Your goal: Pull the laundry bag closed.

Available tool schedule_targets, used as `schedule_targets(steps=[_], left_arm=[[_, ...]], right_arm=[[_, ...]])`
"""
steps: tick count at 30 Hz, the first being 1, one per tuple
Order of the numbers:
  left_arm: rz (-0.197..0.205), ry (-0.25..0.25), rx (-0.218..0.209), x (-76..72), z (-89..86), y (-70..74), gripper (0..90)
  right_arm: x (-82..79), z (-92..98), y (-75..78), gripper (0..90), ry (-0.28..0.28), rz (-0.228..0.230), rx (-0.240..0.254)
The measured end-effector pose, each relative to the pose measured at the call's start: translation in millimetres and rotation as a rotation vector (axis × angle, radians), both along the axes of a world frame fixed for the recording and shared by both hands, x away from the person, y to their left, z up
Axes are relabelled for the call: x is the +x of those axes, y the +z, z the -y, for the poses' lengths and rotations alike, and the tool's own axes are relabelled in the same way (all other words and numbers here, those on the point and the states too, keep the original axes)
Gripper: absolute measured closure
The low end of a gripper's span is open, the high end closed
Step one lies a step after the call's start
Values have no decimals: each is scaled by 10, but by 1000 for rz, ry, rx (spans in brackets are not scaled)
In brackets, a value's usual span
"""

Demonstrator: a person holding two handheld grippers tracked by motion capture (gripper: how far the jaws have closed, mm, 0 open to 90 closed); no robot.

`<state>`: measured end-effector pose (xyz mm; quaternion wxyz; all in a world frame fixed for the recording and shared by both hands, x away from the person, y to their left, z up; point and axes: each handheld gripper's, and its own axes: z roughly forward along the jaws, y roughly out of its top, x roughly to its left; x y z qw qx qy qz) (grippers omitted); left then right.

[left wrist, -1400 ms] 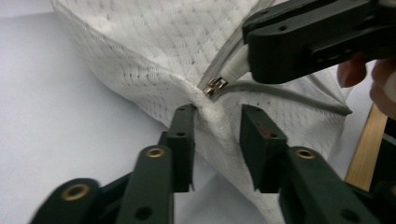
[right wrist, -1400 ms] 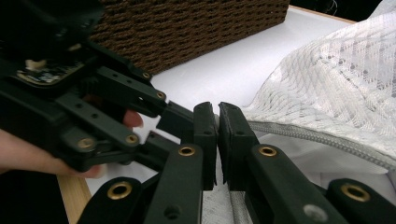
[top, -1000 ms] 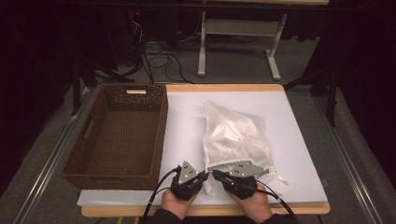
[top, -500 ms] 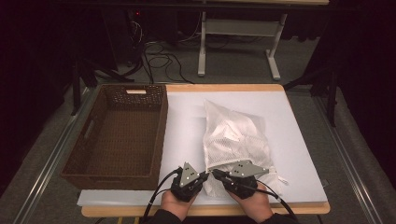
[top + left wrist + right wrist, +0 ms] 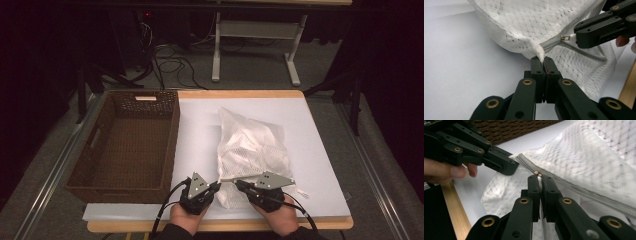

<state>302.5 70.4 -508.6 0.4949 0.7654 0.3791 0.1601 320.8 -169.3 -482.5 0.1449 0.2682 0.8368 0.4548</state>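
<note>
Soft, light mesh laundry bag (image 5: 252,150) lying on white surface (image 5: 200,125) beside basket (image 5: 125,145). Left hand-held gripper (image 5: 541,58) pinching corner fabric; right hand-held gripper (image 5: 539,177) pinching zipper pull (image 5: 538,173). Limp; best held at seams.

This looks like a lab or recording room set up for trials, not a home. The wooden desk (image 5: 295,224) stands on grey carpet (image 5: 250,70) under a bright light, while everything around the desk falls into darkness. A plain white sheet (image 5: 200,125) covers most of the desk top. Beyond the desk's far edge, loose black cables (image 5: 167,62) sprawl over the carpet, and the white metal legs of another frame (image 5: 255,45) stand there. Metal rails (image 5: 50,180) run along the desk's left and right sides
</note>
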Motion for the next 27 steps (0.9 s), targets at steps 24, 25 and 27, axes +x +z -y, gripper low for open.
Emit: schedule_targets(steps=[24,25,27], left_arm=[[-12,24,20,28,-52,3,882],[-13,25,20,29,-54,4,882],[-17,26,21,30,-62,4,882]], right_arm=[[-33,534,43,878,-84,-28,-14],[-36,568,43,878,-87,-27,-12],[-49,653,47,878,-106,-30,-11]])
